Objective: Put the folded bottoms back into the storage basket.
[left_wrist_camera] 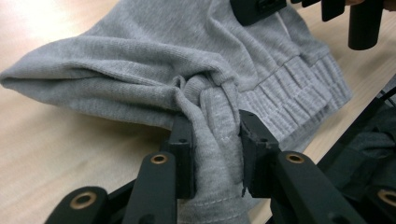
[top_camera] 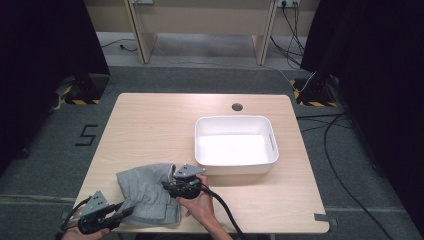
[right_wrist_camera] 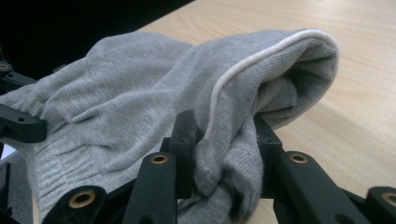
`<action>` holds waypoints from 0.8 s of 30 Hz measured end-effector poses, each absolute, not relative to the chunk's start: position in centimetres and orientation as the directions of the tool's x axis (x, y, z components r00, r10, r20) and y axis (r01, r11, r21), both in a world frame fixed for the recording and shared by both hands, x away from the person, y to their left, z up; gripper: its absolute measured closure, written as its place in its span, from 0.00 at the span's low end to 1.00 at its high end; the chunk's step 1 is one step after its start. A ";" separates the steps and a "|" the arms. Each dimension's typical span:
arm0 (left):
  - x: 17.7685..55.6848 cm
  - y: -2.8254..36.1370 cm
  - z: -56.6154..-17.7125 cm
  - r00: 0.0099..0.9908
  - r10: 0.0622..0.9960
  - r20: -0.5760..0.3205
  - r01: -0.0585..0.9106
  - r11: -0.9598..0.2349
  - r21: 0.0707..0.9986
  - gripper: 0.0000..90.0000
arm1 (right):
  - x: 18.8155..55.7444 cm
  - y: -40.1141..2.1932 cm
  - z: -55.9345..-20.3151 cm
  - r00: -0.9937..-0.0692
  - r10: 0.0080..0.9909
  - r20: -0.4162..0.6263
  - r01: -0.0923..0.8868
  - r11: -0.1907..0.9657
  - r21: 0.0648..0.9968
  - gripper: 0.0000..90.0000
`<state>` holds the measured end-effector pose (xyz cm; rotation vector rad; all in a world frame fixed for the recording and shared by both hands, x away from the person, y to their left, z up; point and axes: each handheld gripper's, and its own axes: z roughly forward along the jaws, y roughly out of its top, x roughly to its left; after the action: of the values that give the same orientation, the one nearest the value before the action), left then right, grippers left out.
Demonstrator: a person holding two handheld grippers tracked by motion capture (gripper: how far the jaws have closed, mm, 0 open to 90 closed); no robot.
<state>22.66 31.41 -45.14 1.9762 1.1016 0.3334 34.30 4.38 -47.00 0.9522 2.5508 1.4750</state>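
Note:
A crumpled grey knit garment (top_camera: 145, 192) with a ribbed band lies at the front left of the wooden table (top_camera: 150, 125). My left gripper (top_camera: 127, 211) reaches its near left corner and is shut on a bunched fold of the cloth (left_wrist_camera: 163, 60), which is pinched between both pads (left_wrist_camera: 211, 126). My right gripper (top_camera: 167, 186), held in a hand, sits at the garment's right edge. It is shut on a thick rolled fold with a pale seam (right_wrist_camera: 130, 93), squeezed between its jaws (right_wrist_camera: 224, 126).
A white rectangular tub (top_camera: 235, 119), empty, stands right of centre, just beyond the right gripper. A round cable hole (top_camera: 237, 106) lies behind it. The table's front edge runs close under both hands. Cables trail across the floor on the right.

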 end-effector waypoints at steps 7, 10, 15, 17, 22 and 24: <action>22.6 30.9 -42.8 0.610 0.784 -0.117 0.515 -0.281 0.810 0.77 | 34.3 3.5 -44.3 -0.828 0.507 0.241 0.446 0.333 0.831 0.77; 23.0 30.4 -41.2 0.633 0.770 -0.086 0.472 -0.296 0.830 0.77 | 34.5 2.8 -42.5 -0.830 0.509 0.227 0.427 0.319 0.846 0.77; 24.3 29.1 -38.4 0.670 0.741 -0.039 0.399 -0.315 0.861 0.77 | 35.2 1.1 -39.1 -0.833 0.518 0.194 0.391 0.303 0.869 0.77; 24.9 28.5 -37.6 0.683 0.730 -0.032 0.382 -0.320 0.867 0.77 | 35.6 0.4 -37.9 -0.827 0.525 0.199 0.396 0.294 0.870 0.77; 26.8 26.9 -36.1 0.713 0.701 -0.030 0.357 -0.325 0.876 0.77 | 36.7 -1.6 -35.3 -0.821 0.543 0.177 0.385 0.298 0.874 0.77; 27.4 26.3 -35.4 0.722 0.692 -0.021 0.346 -0.334 0.877 0.77 | 37.0 -2.1 -34.5 -0.821 0.546 0.168 0.382 0.306 0.872 0.77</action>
<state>27.43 26.30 -35.42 1.9463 0.7958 0.4438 37.01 -2.09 -34.53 0.8637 2.4050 1.5367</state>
